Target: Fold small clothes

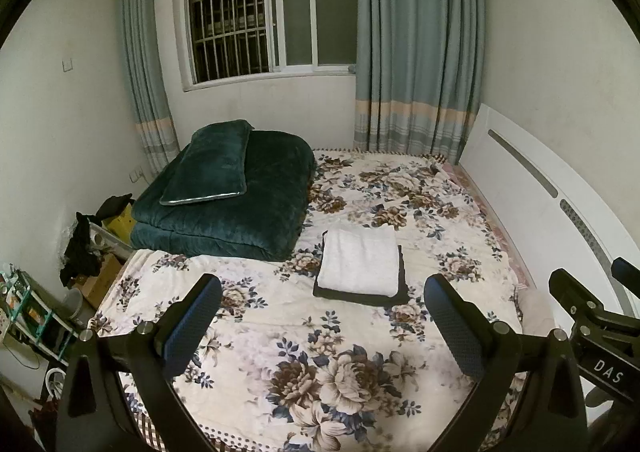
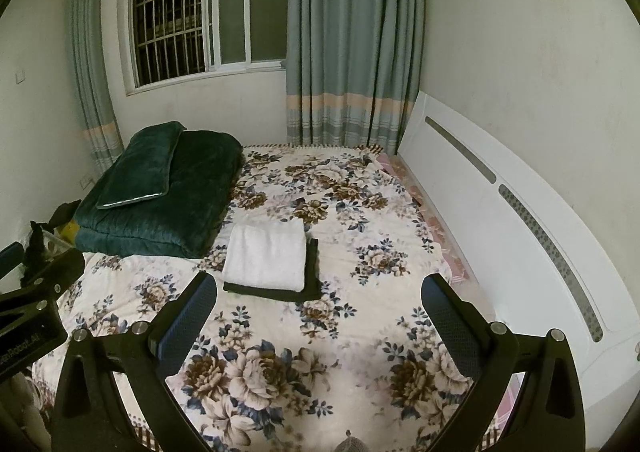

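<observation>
A folded white garment [image 1: 360, 262] [image 2: 266, 254] lies on top of a folded black garment [image 1: 362, 298] [image 2: 312, 264] in the middle of the floral bedspread [image 1: 280, 332] [image 2: 360, 332]. My left gripper [image 1: 322, 294] is open and held above the near part of the bed, short of the stack, with nothing between its fingers. My right gripper [image 2: 318, 290] is open too, hovering a little to the right of the stack and holding nothing. Each gripper's body shows at the edge of the other's view.
A folded dark green quilt [image 1: 228, 200] [image 2: 160, 196] with a pillow on it fills the bed's far left. A white headboard [image 1: 540, 204] [image 2: 500, 212] runs along the right. Boxes, dark clothes and shelves [image 1: 80, 252] crowd the floor at left. Curtains and a window stand behind.
</observation>
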Demonstrator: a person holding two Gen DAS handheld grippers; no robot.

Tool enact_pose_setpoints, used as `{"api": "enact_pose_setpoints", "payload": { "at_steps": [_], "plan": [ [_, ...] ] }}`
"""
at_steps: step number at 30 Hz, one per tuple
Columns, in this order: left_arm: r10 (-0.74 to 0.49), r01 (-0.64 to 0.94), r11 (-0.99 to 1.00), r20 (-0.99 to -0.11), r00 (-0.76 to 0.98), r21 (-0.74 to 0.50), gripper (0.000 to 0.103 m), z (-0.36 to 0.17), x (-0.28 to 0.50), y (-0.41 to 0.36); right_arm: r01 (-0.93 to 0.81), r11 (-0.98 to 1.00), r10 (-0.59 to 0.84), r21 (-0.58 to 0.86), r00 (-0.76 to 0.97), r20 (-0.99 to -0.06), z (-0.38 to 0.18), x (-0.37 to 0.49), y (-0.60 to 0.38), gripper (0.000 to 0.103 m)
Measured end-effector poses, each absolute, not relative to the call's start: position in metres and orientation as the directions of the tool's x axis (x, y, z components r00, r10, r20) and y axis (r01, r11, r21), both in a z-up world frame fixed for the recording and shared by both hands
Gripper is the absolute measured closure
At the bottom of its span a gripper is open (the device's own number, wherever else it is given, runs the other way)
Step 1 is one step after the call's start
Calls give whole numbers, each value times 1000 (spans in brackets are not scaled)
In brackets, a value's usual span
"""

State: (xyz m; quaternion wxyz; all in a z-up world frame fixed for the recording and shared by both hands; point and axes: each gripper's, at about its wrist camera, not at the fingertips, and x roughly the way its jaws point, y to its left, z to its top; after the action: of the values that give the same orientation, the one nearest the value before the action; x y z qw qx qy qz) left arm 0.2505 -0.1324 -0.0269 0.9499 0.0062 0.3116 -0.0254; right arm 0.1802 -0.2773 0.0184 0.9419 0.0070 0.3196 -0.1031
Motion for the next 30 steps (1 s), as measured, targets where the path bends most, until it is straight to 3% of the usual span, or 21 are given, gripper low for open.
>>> {"api": "enact_pose_setpoints", "payload": {
  "at_steps": [30],
  "plan": [
    [-45,53,999,-590,806,-4,0,-30,248,-134,204,978,-193,-50,773,-604,19,175,-276,0]
  ]
}}
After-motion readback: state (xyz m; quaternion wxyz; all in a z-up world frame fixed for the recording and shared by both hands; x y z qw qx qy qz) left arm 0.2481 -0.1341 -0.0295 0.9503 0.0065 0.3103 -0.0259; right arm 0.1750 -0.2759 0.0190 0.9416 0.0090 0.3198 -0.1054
